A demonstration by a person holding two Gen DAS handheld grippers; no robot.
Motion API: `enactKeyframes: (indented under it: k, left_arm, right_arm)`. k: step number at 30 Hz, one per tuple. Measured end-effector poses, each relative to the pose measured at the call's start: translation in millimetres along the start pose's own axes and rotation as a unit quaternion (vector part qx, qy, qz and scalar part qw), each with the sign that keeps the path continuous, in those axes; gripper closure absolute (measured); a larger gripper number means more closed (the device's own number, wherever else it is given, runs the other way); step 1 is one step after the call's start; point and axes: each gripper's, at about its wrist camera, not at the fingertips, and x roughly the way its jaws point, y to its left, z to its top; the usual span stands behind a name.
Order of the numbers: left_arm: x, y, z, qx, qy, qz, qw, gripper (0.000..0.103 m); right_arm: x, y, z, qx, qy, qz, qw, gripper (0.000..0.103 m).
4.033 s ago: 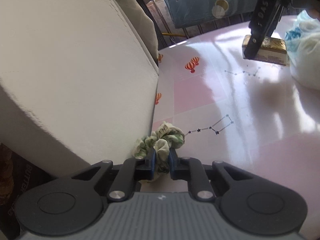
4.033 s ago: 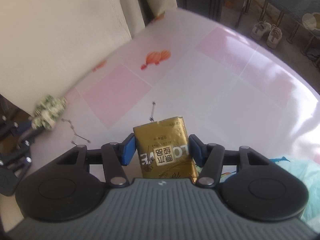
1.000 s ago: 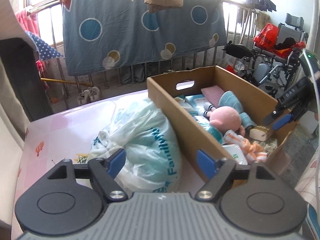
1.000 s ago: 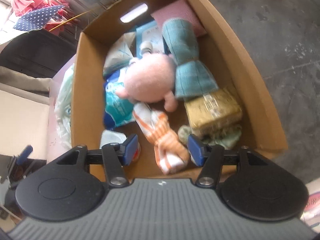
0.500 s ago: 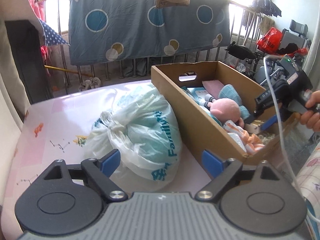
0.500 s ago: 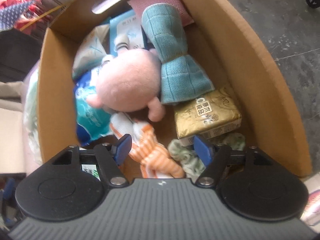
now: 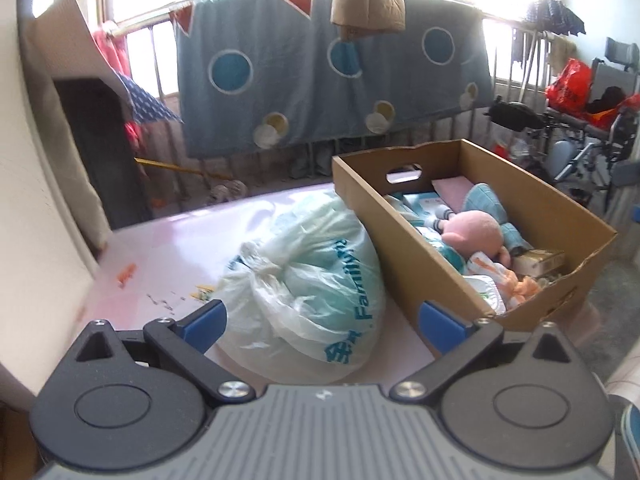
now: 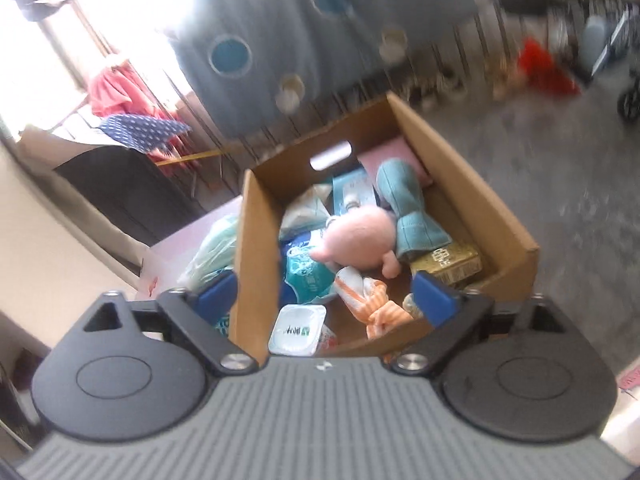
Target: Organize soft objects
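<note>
A brown cardboard box stands at the pink bed's edge. It holds a pink plush toy, a teal towel, a gold tissue pack, an orange striped cloth and other soft packs. My left gripper is open and empty above a tied white plastic bag. My right gripper is open and empty above the box's near end.
A pink patterned bed sheet lies left of the bag. A large beige cushion rises at the left. A blue blanket with circles hangs on a railing behind. Grey floor and clutter lie right of the box.
Both grippers, earlier shut on a scrunchie and the gold tissue pack, are open and empty. The right gripper has pulled up and back from the box, out of the left view.
</note>
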Motion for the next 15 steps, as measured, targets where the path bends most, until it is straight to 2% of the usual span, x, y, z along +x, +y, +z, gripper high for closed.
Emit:
enactKeyframes:
  k: [4,7,11,15]
  left_arm:
    - [-3,-18,0,0.02,0.028,0.029,0.999,0.0]
    - [1,-29,-1,0.029,0.067,0.032,0.9968,0.0]
    - [0,-34,-1,-0.004,0.098,0.01,0.9952,0.0]
    - [-6,-43,1,-0.018,0.098,-0.001,0.995,0.0]
  right_arm:
    - [-20,13,-34,-0.042,-0.02,-0.037,0.998,0.001]
    - [-22,18,-49,-0.04,-0.002,-0.046,0.998,0.001]
    - [-18,27,-62,-0.045,0.026,-0.062,0.997,0.001]
    - [-12,36,-72,-0.056,0.04,-0.055,0.996,0.001]
